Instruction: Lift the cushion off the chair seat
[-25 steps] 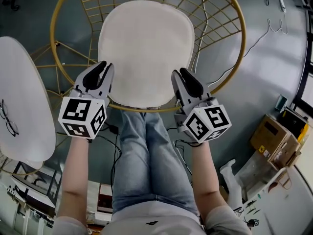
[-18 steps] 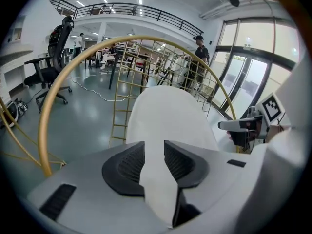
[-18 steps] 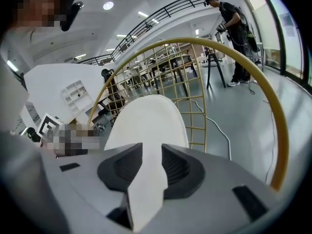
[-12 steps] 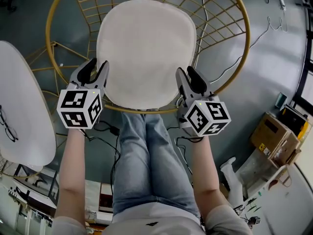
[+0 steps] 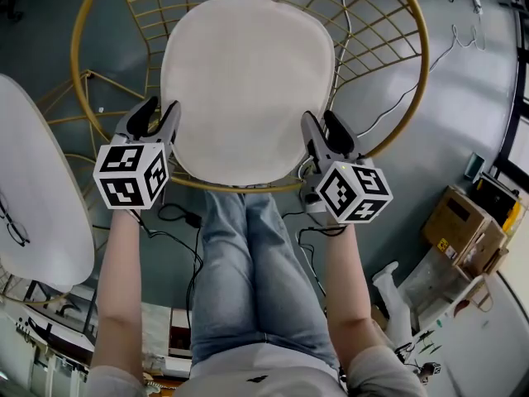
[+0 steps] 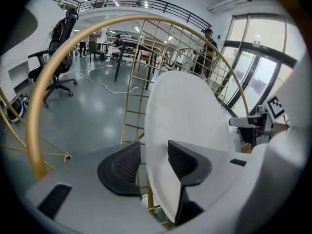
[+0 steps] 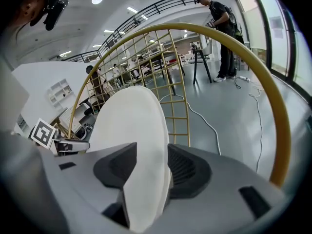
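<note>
Now the cushion (image 5: 248,85) lies flat on the seat of the gold wire chair (image 5: 425,64), just beyond the person's legs (image 5: 256,255). The left gripper (image 5: 159,106) sits at its near-left edge and the right gripper (image 5: 322,118) at its near-right edge. Both pairs of jaws have just been opening and stand wide, each with the cushion's rim between them, unclamped. A white tabletop (image 5: 33,180) lies to the left.
</note>
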Available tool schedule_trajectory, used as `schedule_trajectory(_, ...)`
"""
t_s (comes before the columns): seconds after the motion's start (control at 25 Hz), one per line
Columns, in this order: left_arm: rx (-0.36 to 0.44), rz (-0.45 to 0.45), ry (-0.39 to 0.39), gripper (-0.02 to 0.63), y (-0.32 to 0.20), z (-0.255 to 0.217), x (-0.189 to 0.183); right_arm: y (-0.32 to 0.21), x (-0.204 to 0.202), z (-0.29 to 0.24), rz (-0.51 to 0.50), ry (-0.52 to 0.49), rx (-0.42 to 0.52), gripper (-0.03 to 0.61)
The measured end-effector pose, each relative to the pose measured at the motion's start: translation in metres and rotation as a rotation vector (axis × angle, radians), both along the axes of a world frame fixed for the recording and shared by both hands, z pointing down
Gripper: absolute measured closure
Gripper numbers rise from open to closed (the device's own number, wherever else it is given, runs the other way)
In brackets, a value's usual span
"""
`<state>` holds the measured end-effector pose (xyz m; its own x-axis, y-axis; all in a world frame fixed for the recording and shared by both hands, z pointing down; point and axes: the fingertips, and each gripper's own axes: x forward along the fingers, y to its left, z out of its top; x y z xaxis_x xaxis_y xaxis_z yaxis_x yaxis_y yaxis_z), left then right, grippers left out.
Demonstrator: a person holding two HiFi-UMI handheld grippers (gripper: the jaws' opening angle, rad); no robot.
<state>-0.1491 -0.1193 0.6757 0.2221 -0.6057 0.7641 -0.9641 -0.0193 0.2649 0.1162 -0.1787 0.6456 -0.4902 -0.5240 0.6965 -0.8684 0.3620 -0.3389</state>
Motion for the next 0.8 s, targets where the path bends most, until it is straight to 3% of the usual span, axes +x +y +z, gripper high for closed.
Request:
schedule_trajectory(0.32, -0.006, 0.001, 0.022, 0.415, -0.002, 0.007, -0.003, 0.001, 0.003, 0.014, 0.020, -0.008, -0.047, 0.379)
schedule_trajectory(0.8, -0.024, 0.033, 0.113, 0.410, -0.004, 0.015, 0.003, 0.000, -0.002, 0.028, 0.004, -0.032, -0.092, 0.364)
